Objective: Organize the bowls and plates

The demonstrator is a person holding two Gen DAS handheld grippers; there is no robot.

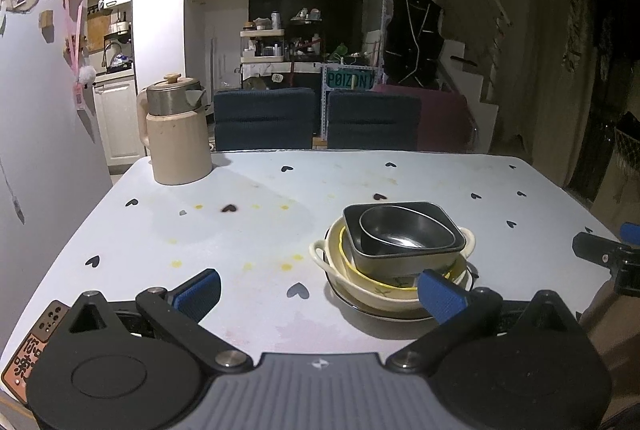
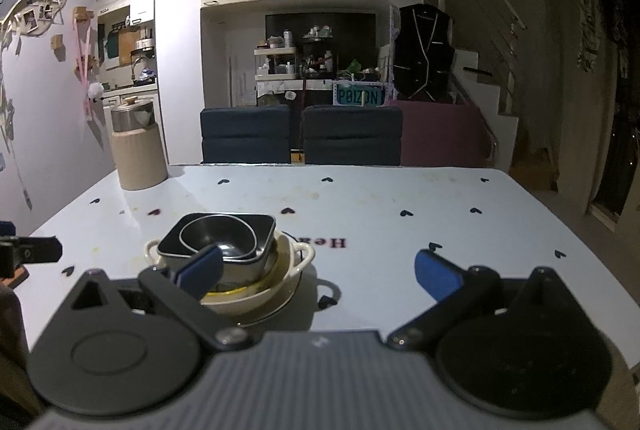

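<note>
dark bowls (image 1: 404, 234), cream dish (image 1: 384, 290), heart-dotted table (image 1: 240, 230)

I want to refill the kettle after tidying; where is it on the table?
The kettle stands at the table's far left corner in both wrist views, near the wall, well apart from the stack of dishes.

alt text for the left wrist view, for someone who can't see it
A nested stack of dishes, dark bowls inside cream ones, sits on a heart-patterned table just ahead of the open, empty left gripper. A beige kettle stands far left.
</note>
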